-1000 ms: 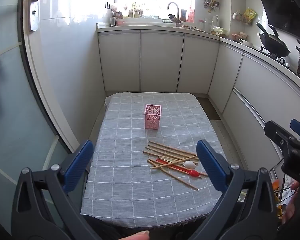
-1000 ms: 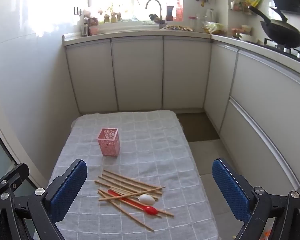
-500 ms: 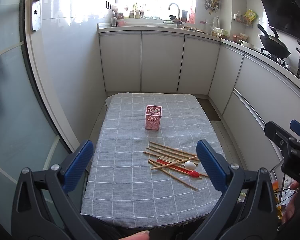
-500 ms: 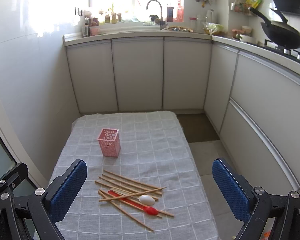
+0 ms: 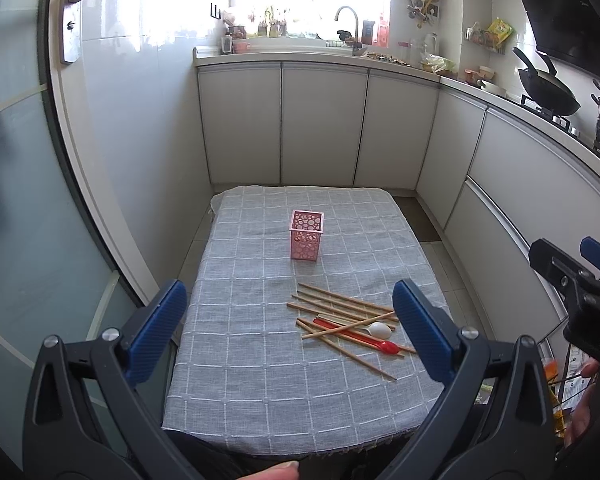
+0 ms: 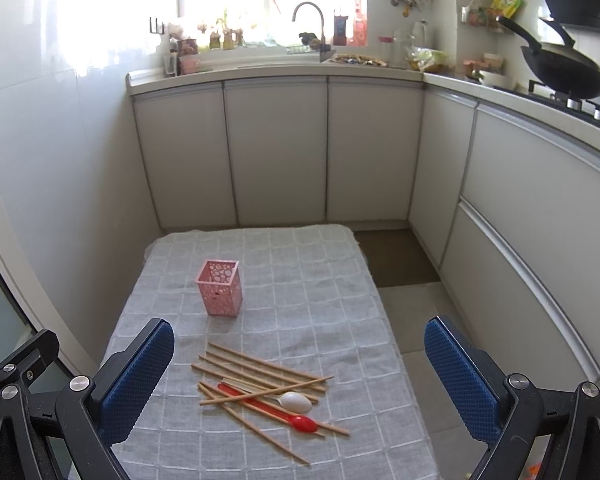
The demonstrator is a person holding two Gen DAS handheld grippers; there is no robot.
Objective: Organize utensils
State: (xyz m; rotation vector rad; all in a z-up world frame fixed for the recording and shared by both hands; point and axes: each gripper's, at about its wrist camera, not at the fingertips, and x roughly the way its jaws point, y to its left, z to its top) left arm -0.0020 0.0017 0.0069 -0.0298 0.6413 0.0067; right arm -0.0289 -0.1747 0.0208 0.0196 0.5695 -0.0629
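Observation:
A pink perforated utensil holder [image 5: 306, 235] [image 6: 219, 289] stands upright and empty on the grey checked tablecloth [image 5: 260, 380] [image 6: 320, 304]. Nearer me lies a loose pile of several wooden chopsticks [image 5: 340, 305] [image 6: 260, 366] with a red spoon [image 5: 358, 336] [image 6: 278, 410] and a white spoon [image 5: 378, 329] [image 6: 294, 401]. My left gripper [image 5: 290, 334] is open and empty, held above the table's near edge. My right gripper [image 6: 300, 380] is open and empty, held high over the pile; its side also shows in the left wrist view [image 5: 572, 276].
White kitchen cabinets [image 6: 276, 152] wrap the far and right sides. A counter holds a sink tap [image 6: 308, 20] and a black wok [image 6: 564, 68]. A glass door [image 5: 24, 208] stands at the left. Floor [image 6: 412, 300] shows right of the table.
Both views shifted very slightly; the utensils and holder have not moved. Both grippers stay open.

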